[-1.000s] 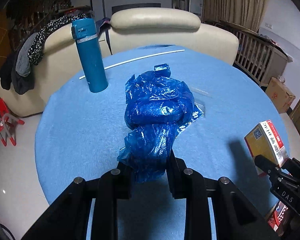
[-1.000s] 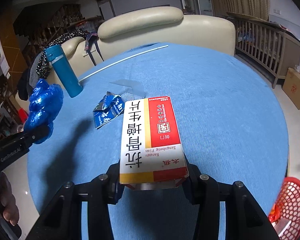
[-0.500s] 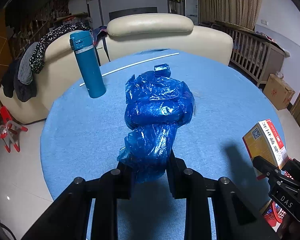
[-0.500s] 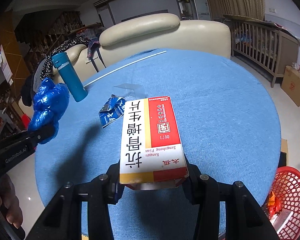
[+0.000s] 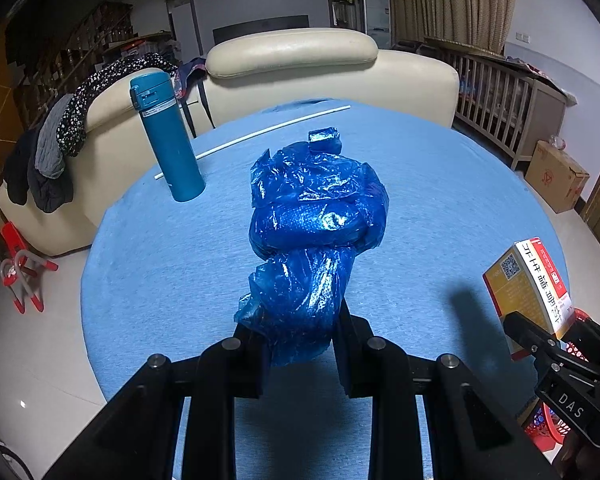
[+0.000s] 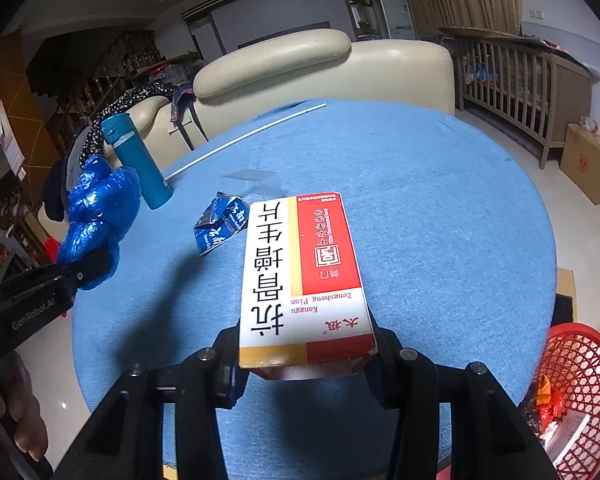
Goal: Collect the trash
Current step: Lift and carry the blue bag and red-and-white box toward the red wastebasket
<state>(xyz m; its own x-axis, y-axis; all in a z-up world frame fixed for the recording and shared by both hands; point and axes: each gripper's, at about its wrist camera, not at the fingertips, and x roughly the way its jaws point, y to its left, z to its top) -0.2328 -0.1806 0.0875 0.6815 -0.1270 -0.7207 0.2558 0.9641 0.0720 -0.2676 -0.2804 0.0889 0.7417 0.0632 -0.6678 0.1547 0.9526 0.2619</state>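
Both tongs loaded above the round blue table: a blue plastic bag in the left, a medicine box in the right.

The crumpled blue plastic bag (image 5: 312, 240) is pinched at its lower end by the left gripper (image 5: 300, 344), its length running straight ahead of the fingers and hiding part of the small blue wrapper (image 6: 220, 226) beyond. The red, white and yellow medicine box (image 6: 302, 276) is clamped at its near end by the right gripper (image 6: 304, 360), long axis pointing forward along the fingers; its underside is hidden. Ahead lies the table (image 6: 440, 208), with a teal flask (image 5: 166, 140) upright ahead-left and a white rod (image 5: 260, 130) beyond. A red basket (image 6: 580, 372), cut off by the frame, sits low to the right gripper's right.
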